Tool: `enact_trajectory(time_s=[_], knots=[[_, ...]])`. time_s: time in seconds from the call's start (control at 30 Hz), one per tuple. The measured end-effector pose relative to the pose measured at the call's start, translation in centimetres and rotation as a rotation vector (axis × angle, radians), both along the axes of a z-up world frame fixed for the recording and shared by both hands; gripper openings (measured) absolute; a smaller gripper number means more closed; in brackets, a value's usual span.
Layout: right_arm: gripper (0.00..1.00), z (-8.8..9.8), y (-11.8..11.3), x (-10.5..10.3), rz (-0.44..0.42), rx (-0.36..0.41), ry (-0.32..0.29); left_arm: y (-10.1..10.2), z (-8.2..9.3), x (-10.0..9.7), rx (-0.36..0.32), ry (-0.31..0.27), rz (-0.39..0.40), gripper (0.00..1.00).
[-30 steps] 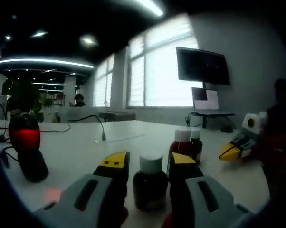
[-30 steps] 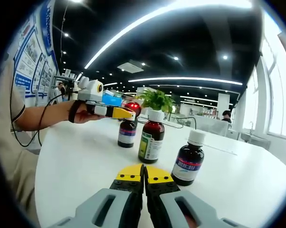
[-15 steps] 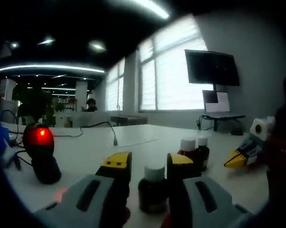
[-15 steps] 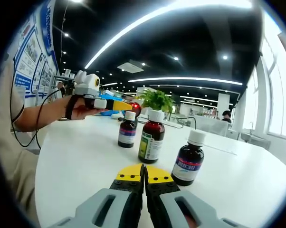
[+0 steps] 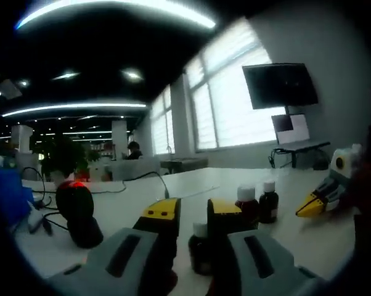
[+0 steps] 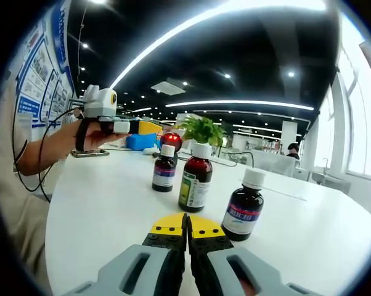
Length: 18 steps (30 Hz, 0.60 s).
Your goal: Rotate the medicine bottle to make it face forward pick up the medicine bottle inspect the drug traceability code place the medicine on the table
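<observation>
A white counter (image 6: 99, 203) carries three dark medicine bottles with white caps. In the right gripper view, the right tool (image 6: 186, 229) rests low over the counter with its yellow-tipped jaws pressed together, holding nothing. Just ahead of it and slightly to the right stands the nearest bottle (image 6: 241, 206), upright, with a blue and red label, apart from the jaws. Further ahead stands a taller bottle (image 6: 195, 177) with a green and yellow label, and beside it on the left a smaller bottle (image 6: 164, 169) with a pale label. All three stand upright and apart from each other. Beyond them are a red-lit scanner (image 6: 171, 140) and a green potted plant (image 6: 202, 129). At the far left, a person's hand holds the left tool (image 6: 150, 127) raised above the counter, well back from the bottles. In the left gripper view, the left tool (image 5: 190, 213) has its jaws spread, and one medicine bottle (image 5: 200, 248) appears in the gap between them; whether it sits within their reach or farther off on the counter cannot be told. Two more bottles (image 5: 257, 202) stand close together on the counter further off to the right. The dark scanner (image 5: 78, 213) stands to the left, and the other tool's yellow tip (image 5: 311, 205) enters from the right edge.
</observation>
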State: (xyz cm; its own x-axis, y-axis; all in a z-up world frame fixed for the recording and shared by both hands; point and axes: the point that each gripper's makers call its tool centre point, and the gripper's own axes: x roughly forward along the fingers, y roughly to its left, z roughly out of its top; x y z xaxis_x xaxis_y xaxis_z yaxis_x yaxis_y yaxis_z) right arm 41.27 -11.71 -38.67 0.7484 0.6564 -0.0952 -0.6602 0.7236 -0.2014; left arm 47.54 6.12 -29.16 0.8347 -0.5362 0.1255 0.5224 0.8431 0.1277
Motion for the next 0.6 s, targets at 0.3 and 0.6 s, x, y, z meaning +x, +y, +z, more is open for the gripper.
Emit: enact_trajectory(time_s=[0.3,0.6], knots=[[0.0,0.0,0.0,0.0,-0.001,-0.001,0.0,1.0,-0.1,-1.6,0.014,-0.013,0.032,0.0],[0.0,0.0,-0.1,0.1,-0.004,0.005,0.003,1.7,-2.6,-2.8,0.01,0.026,0.027,0.0]])
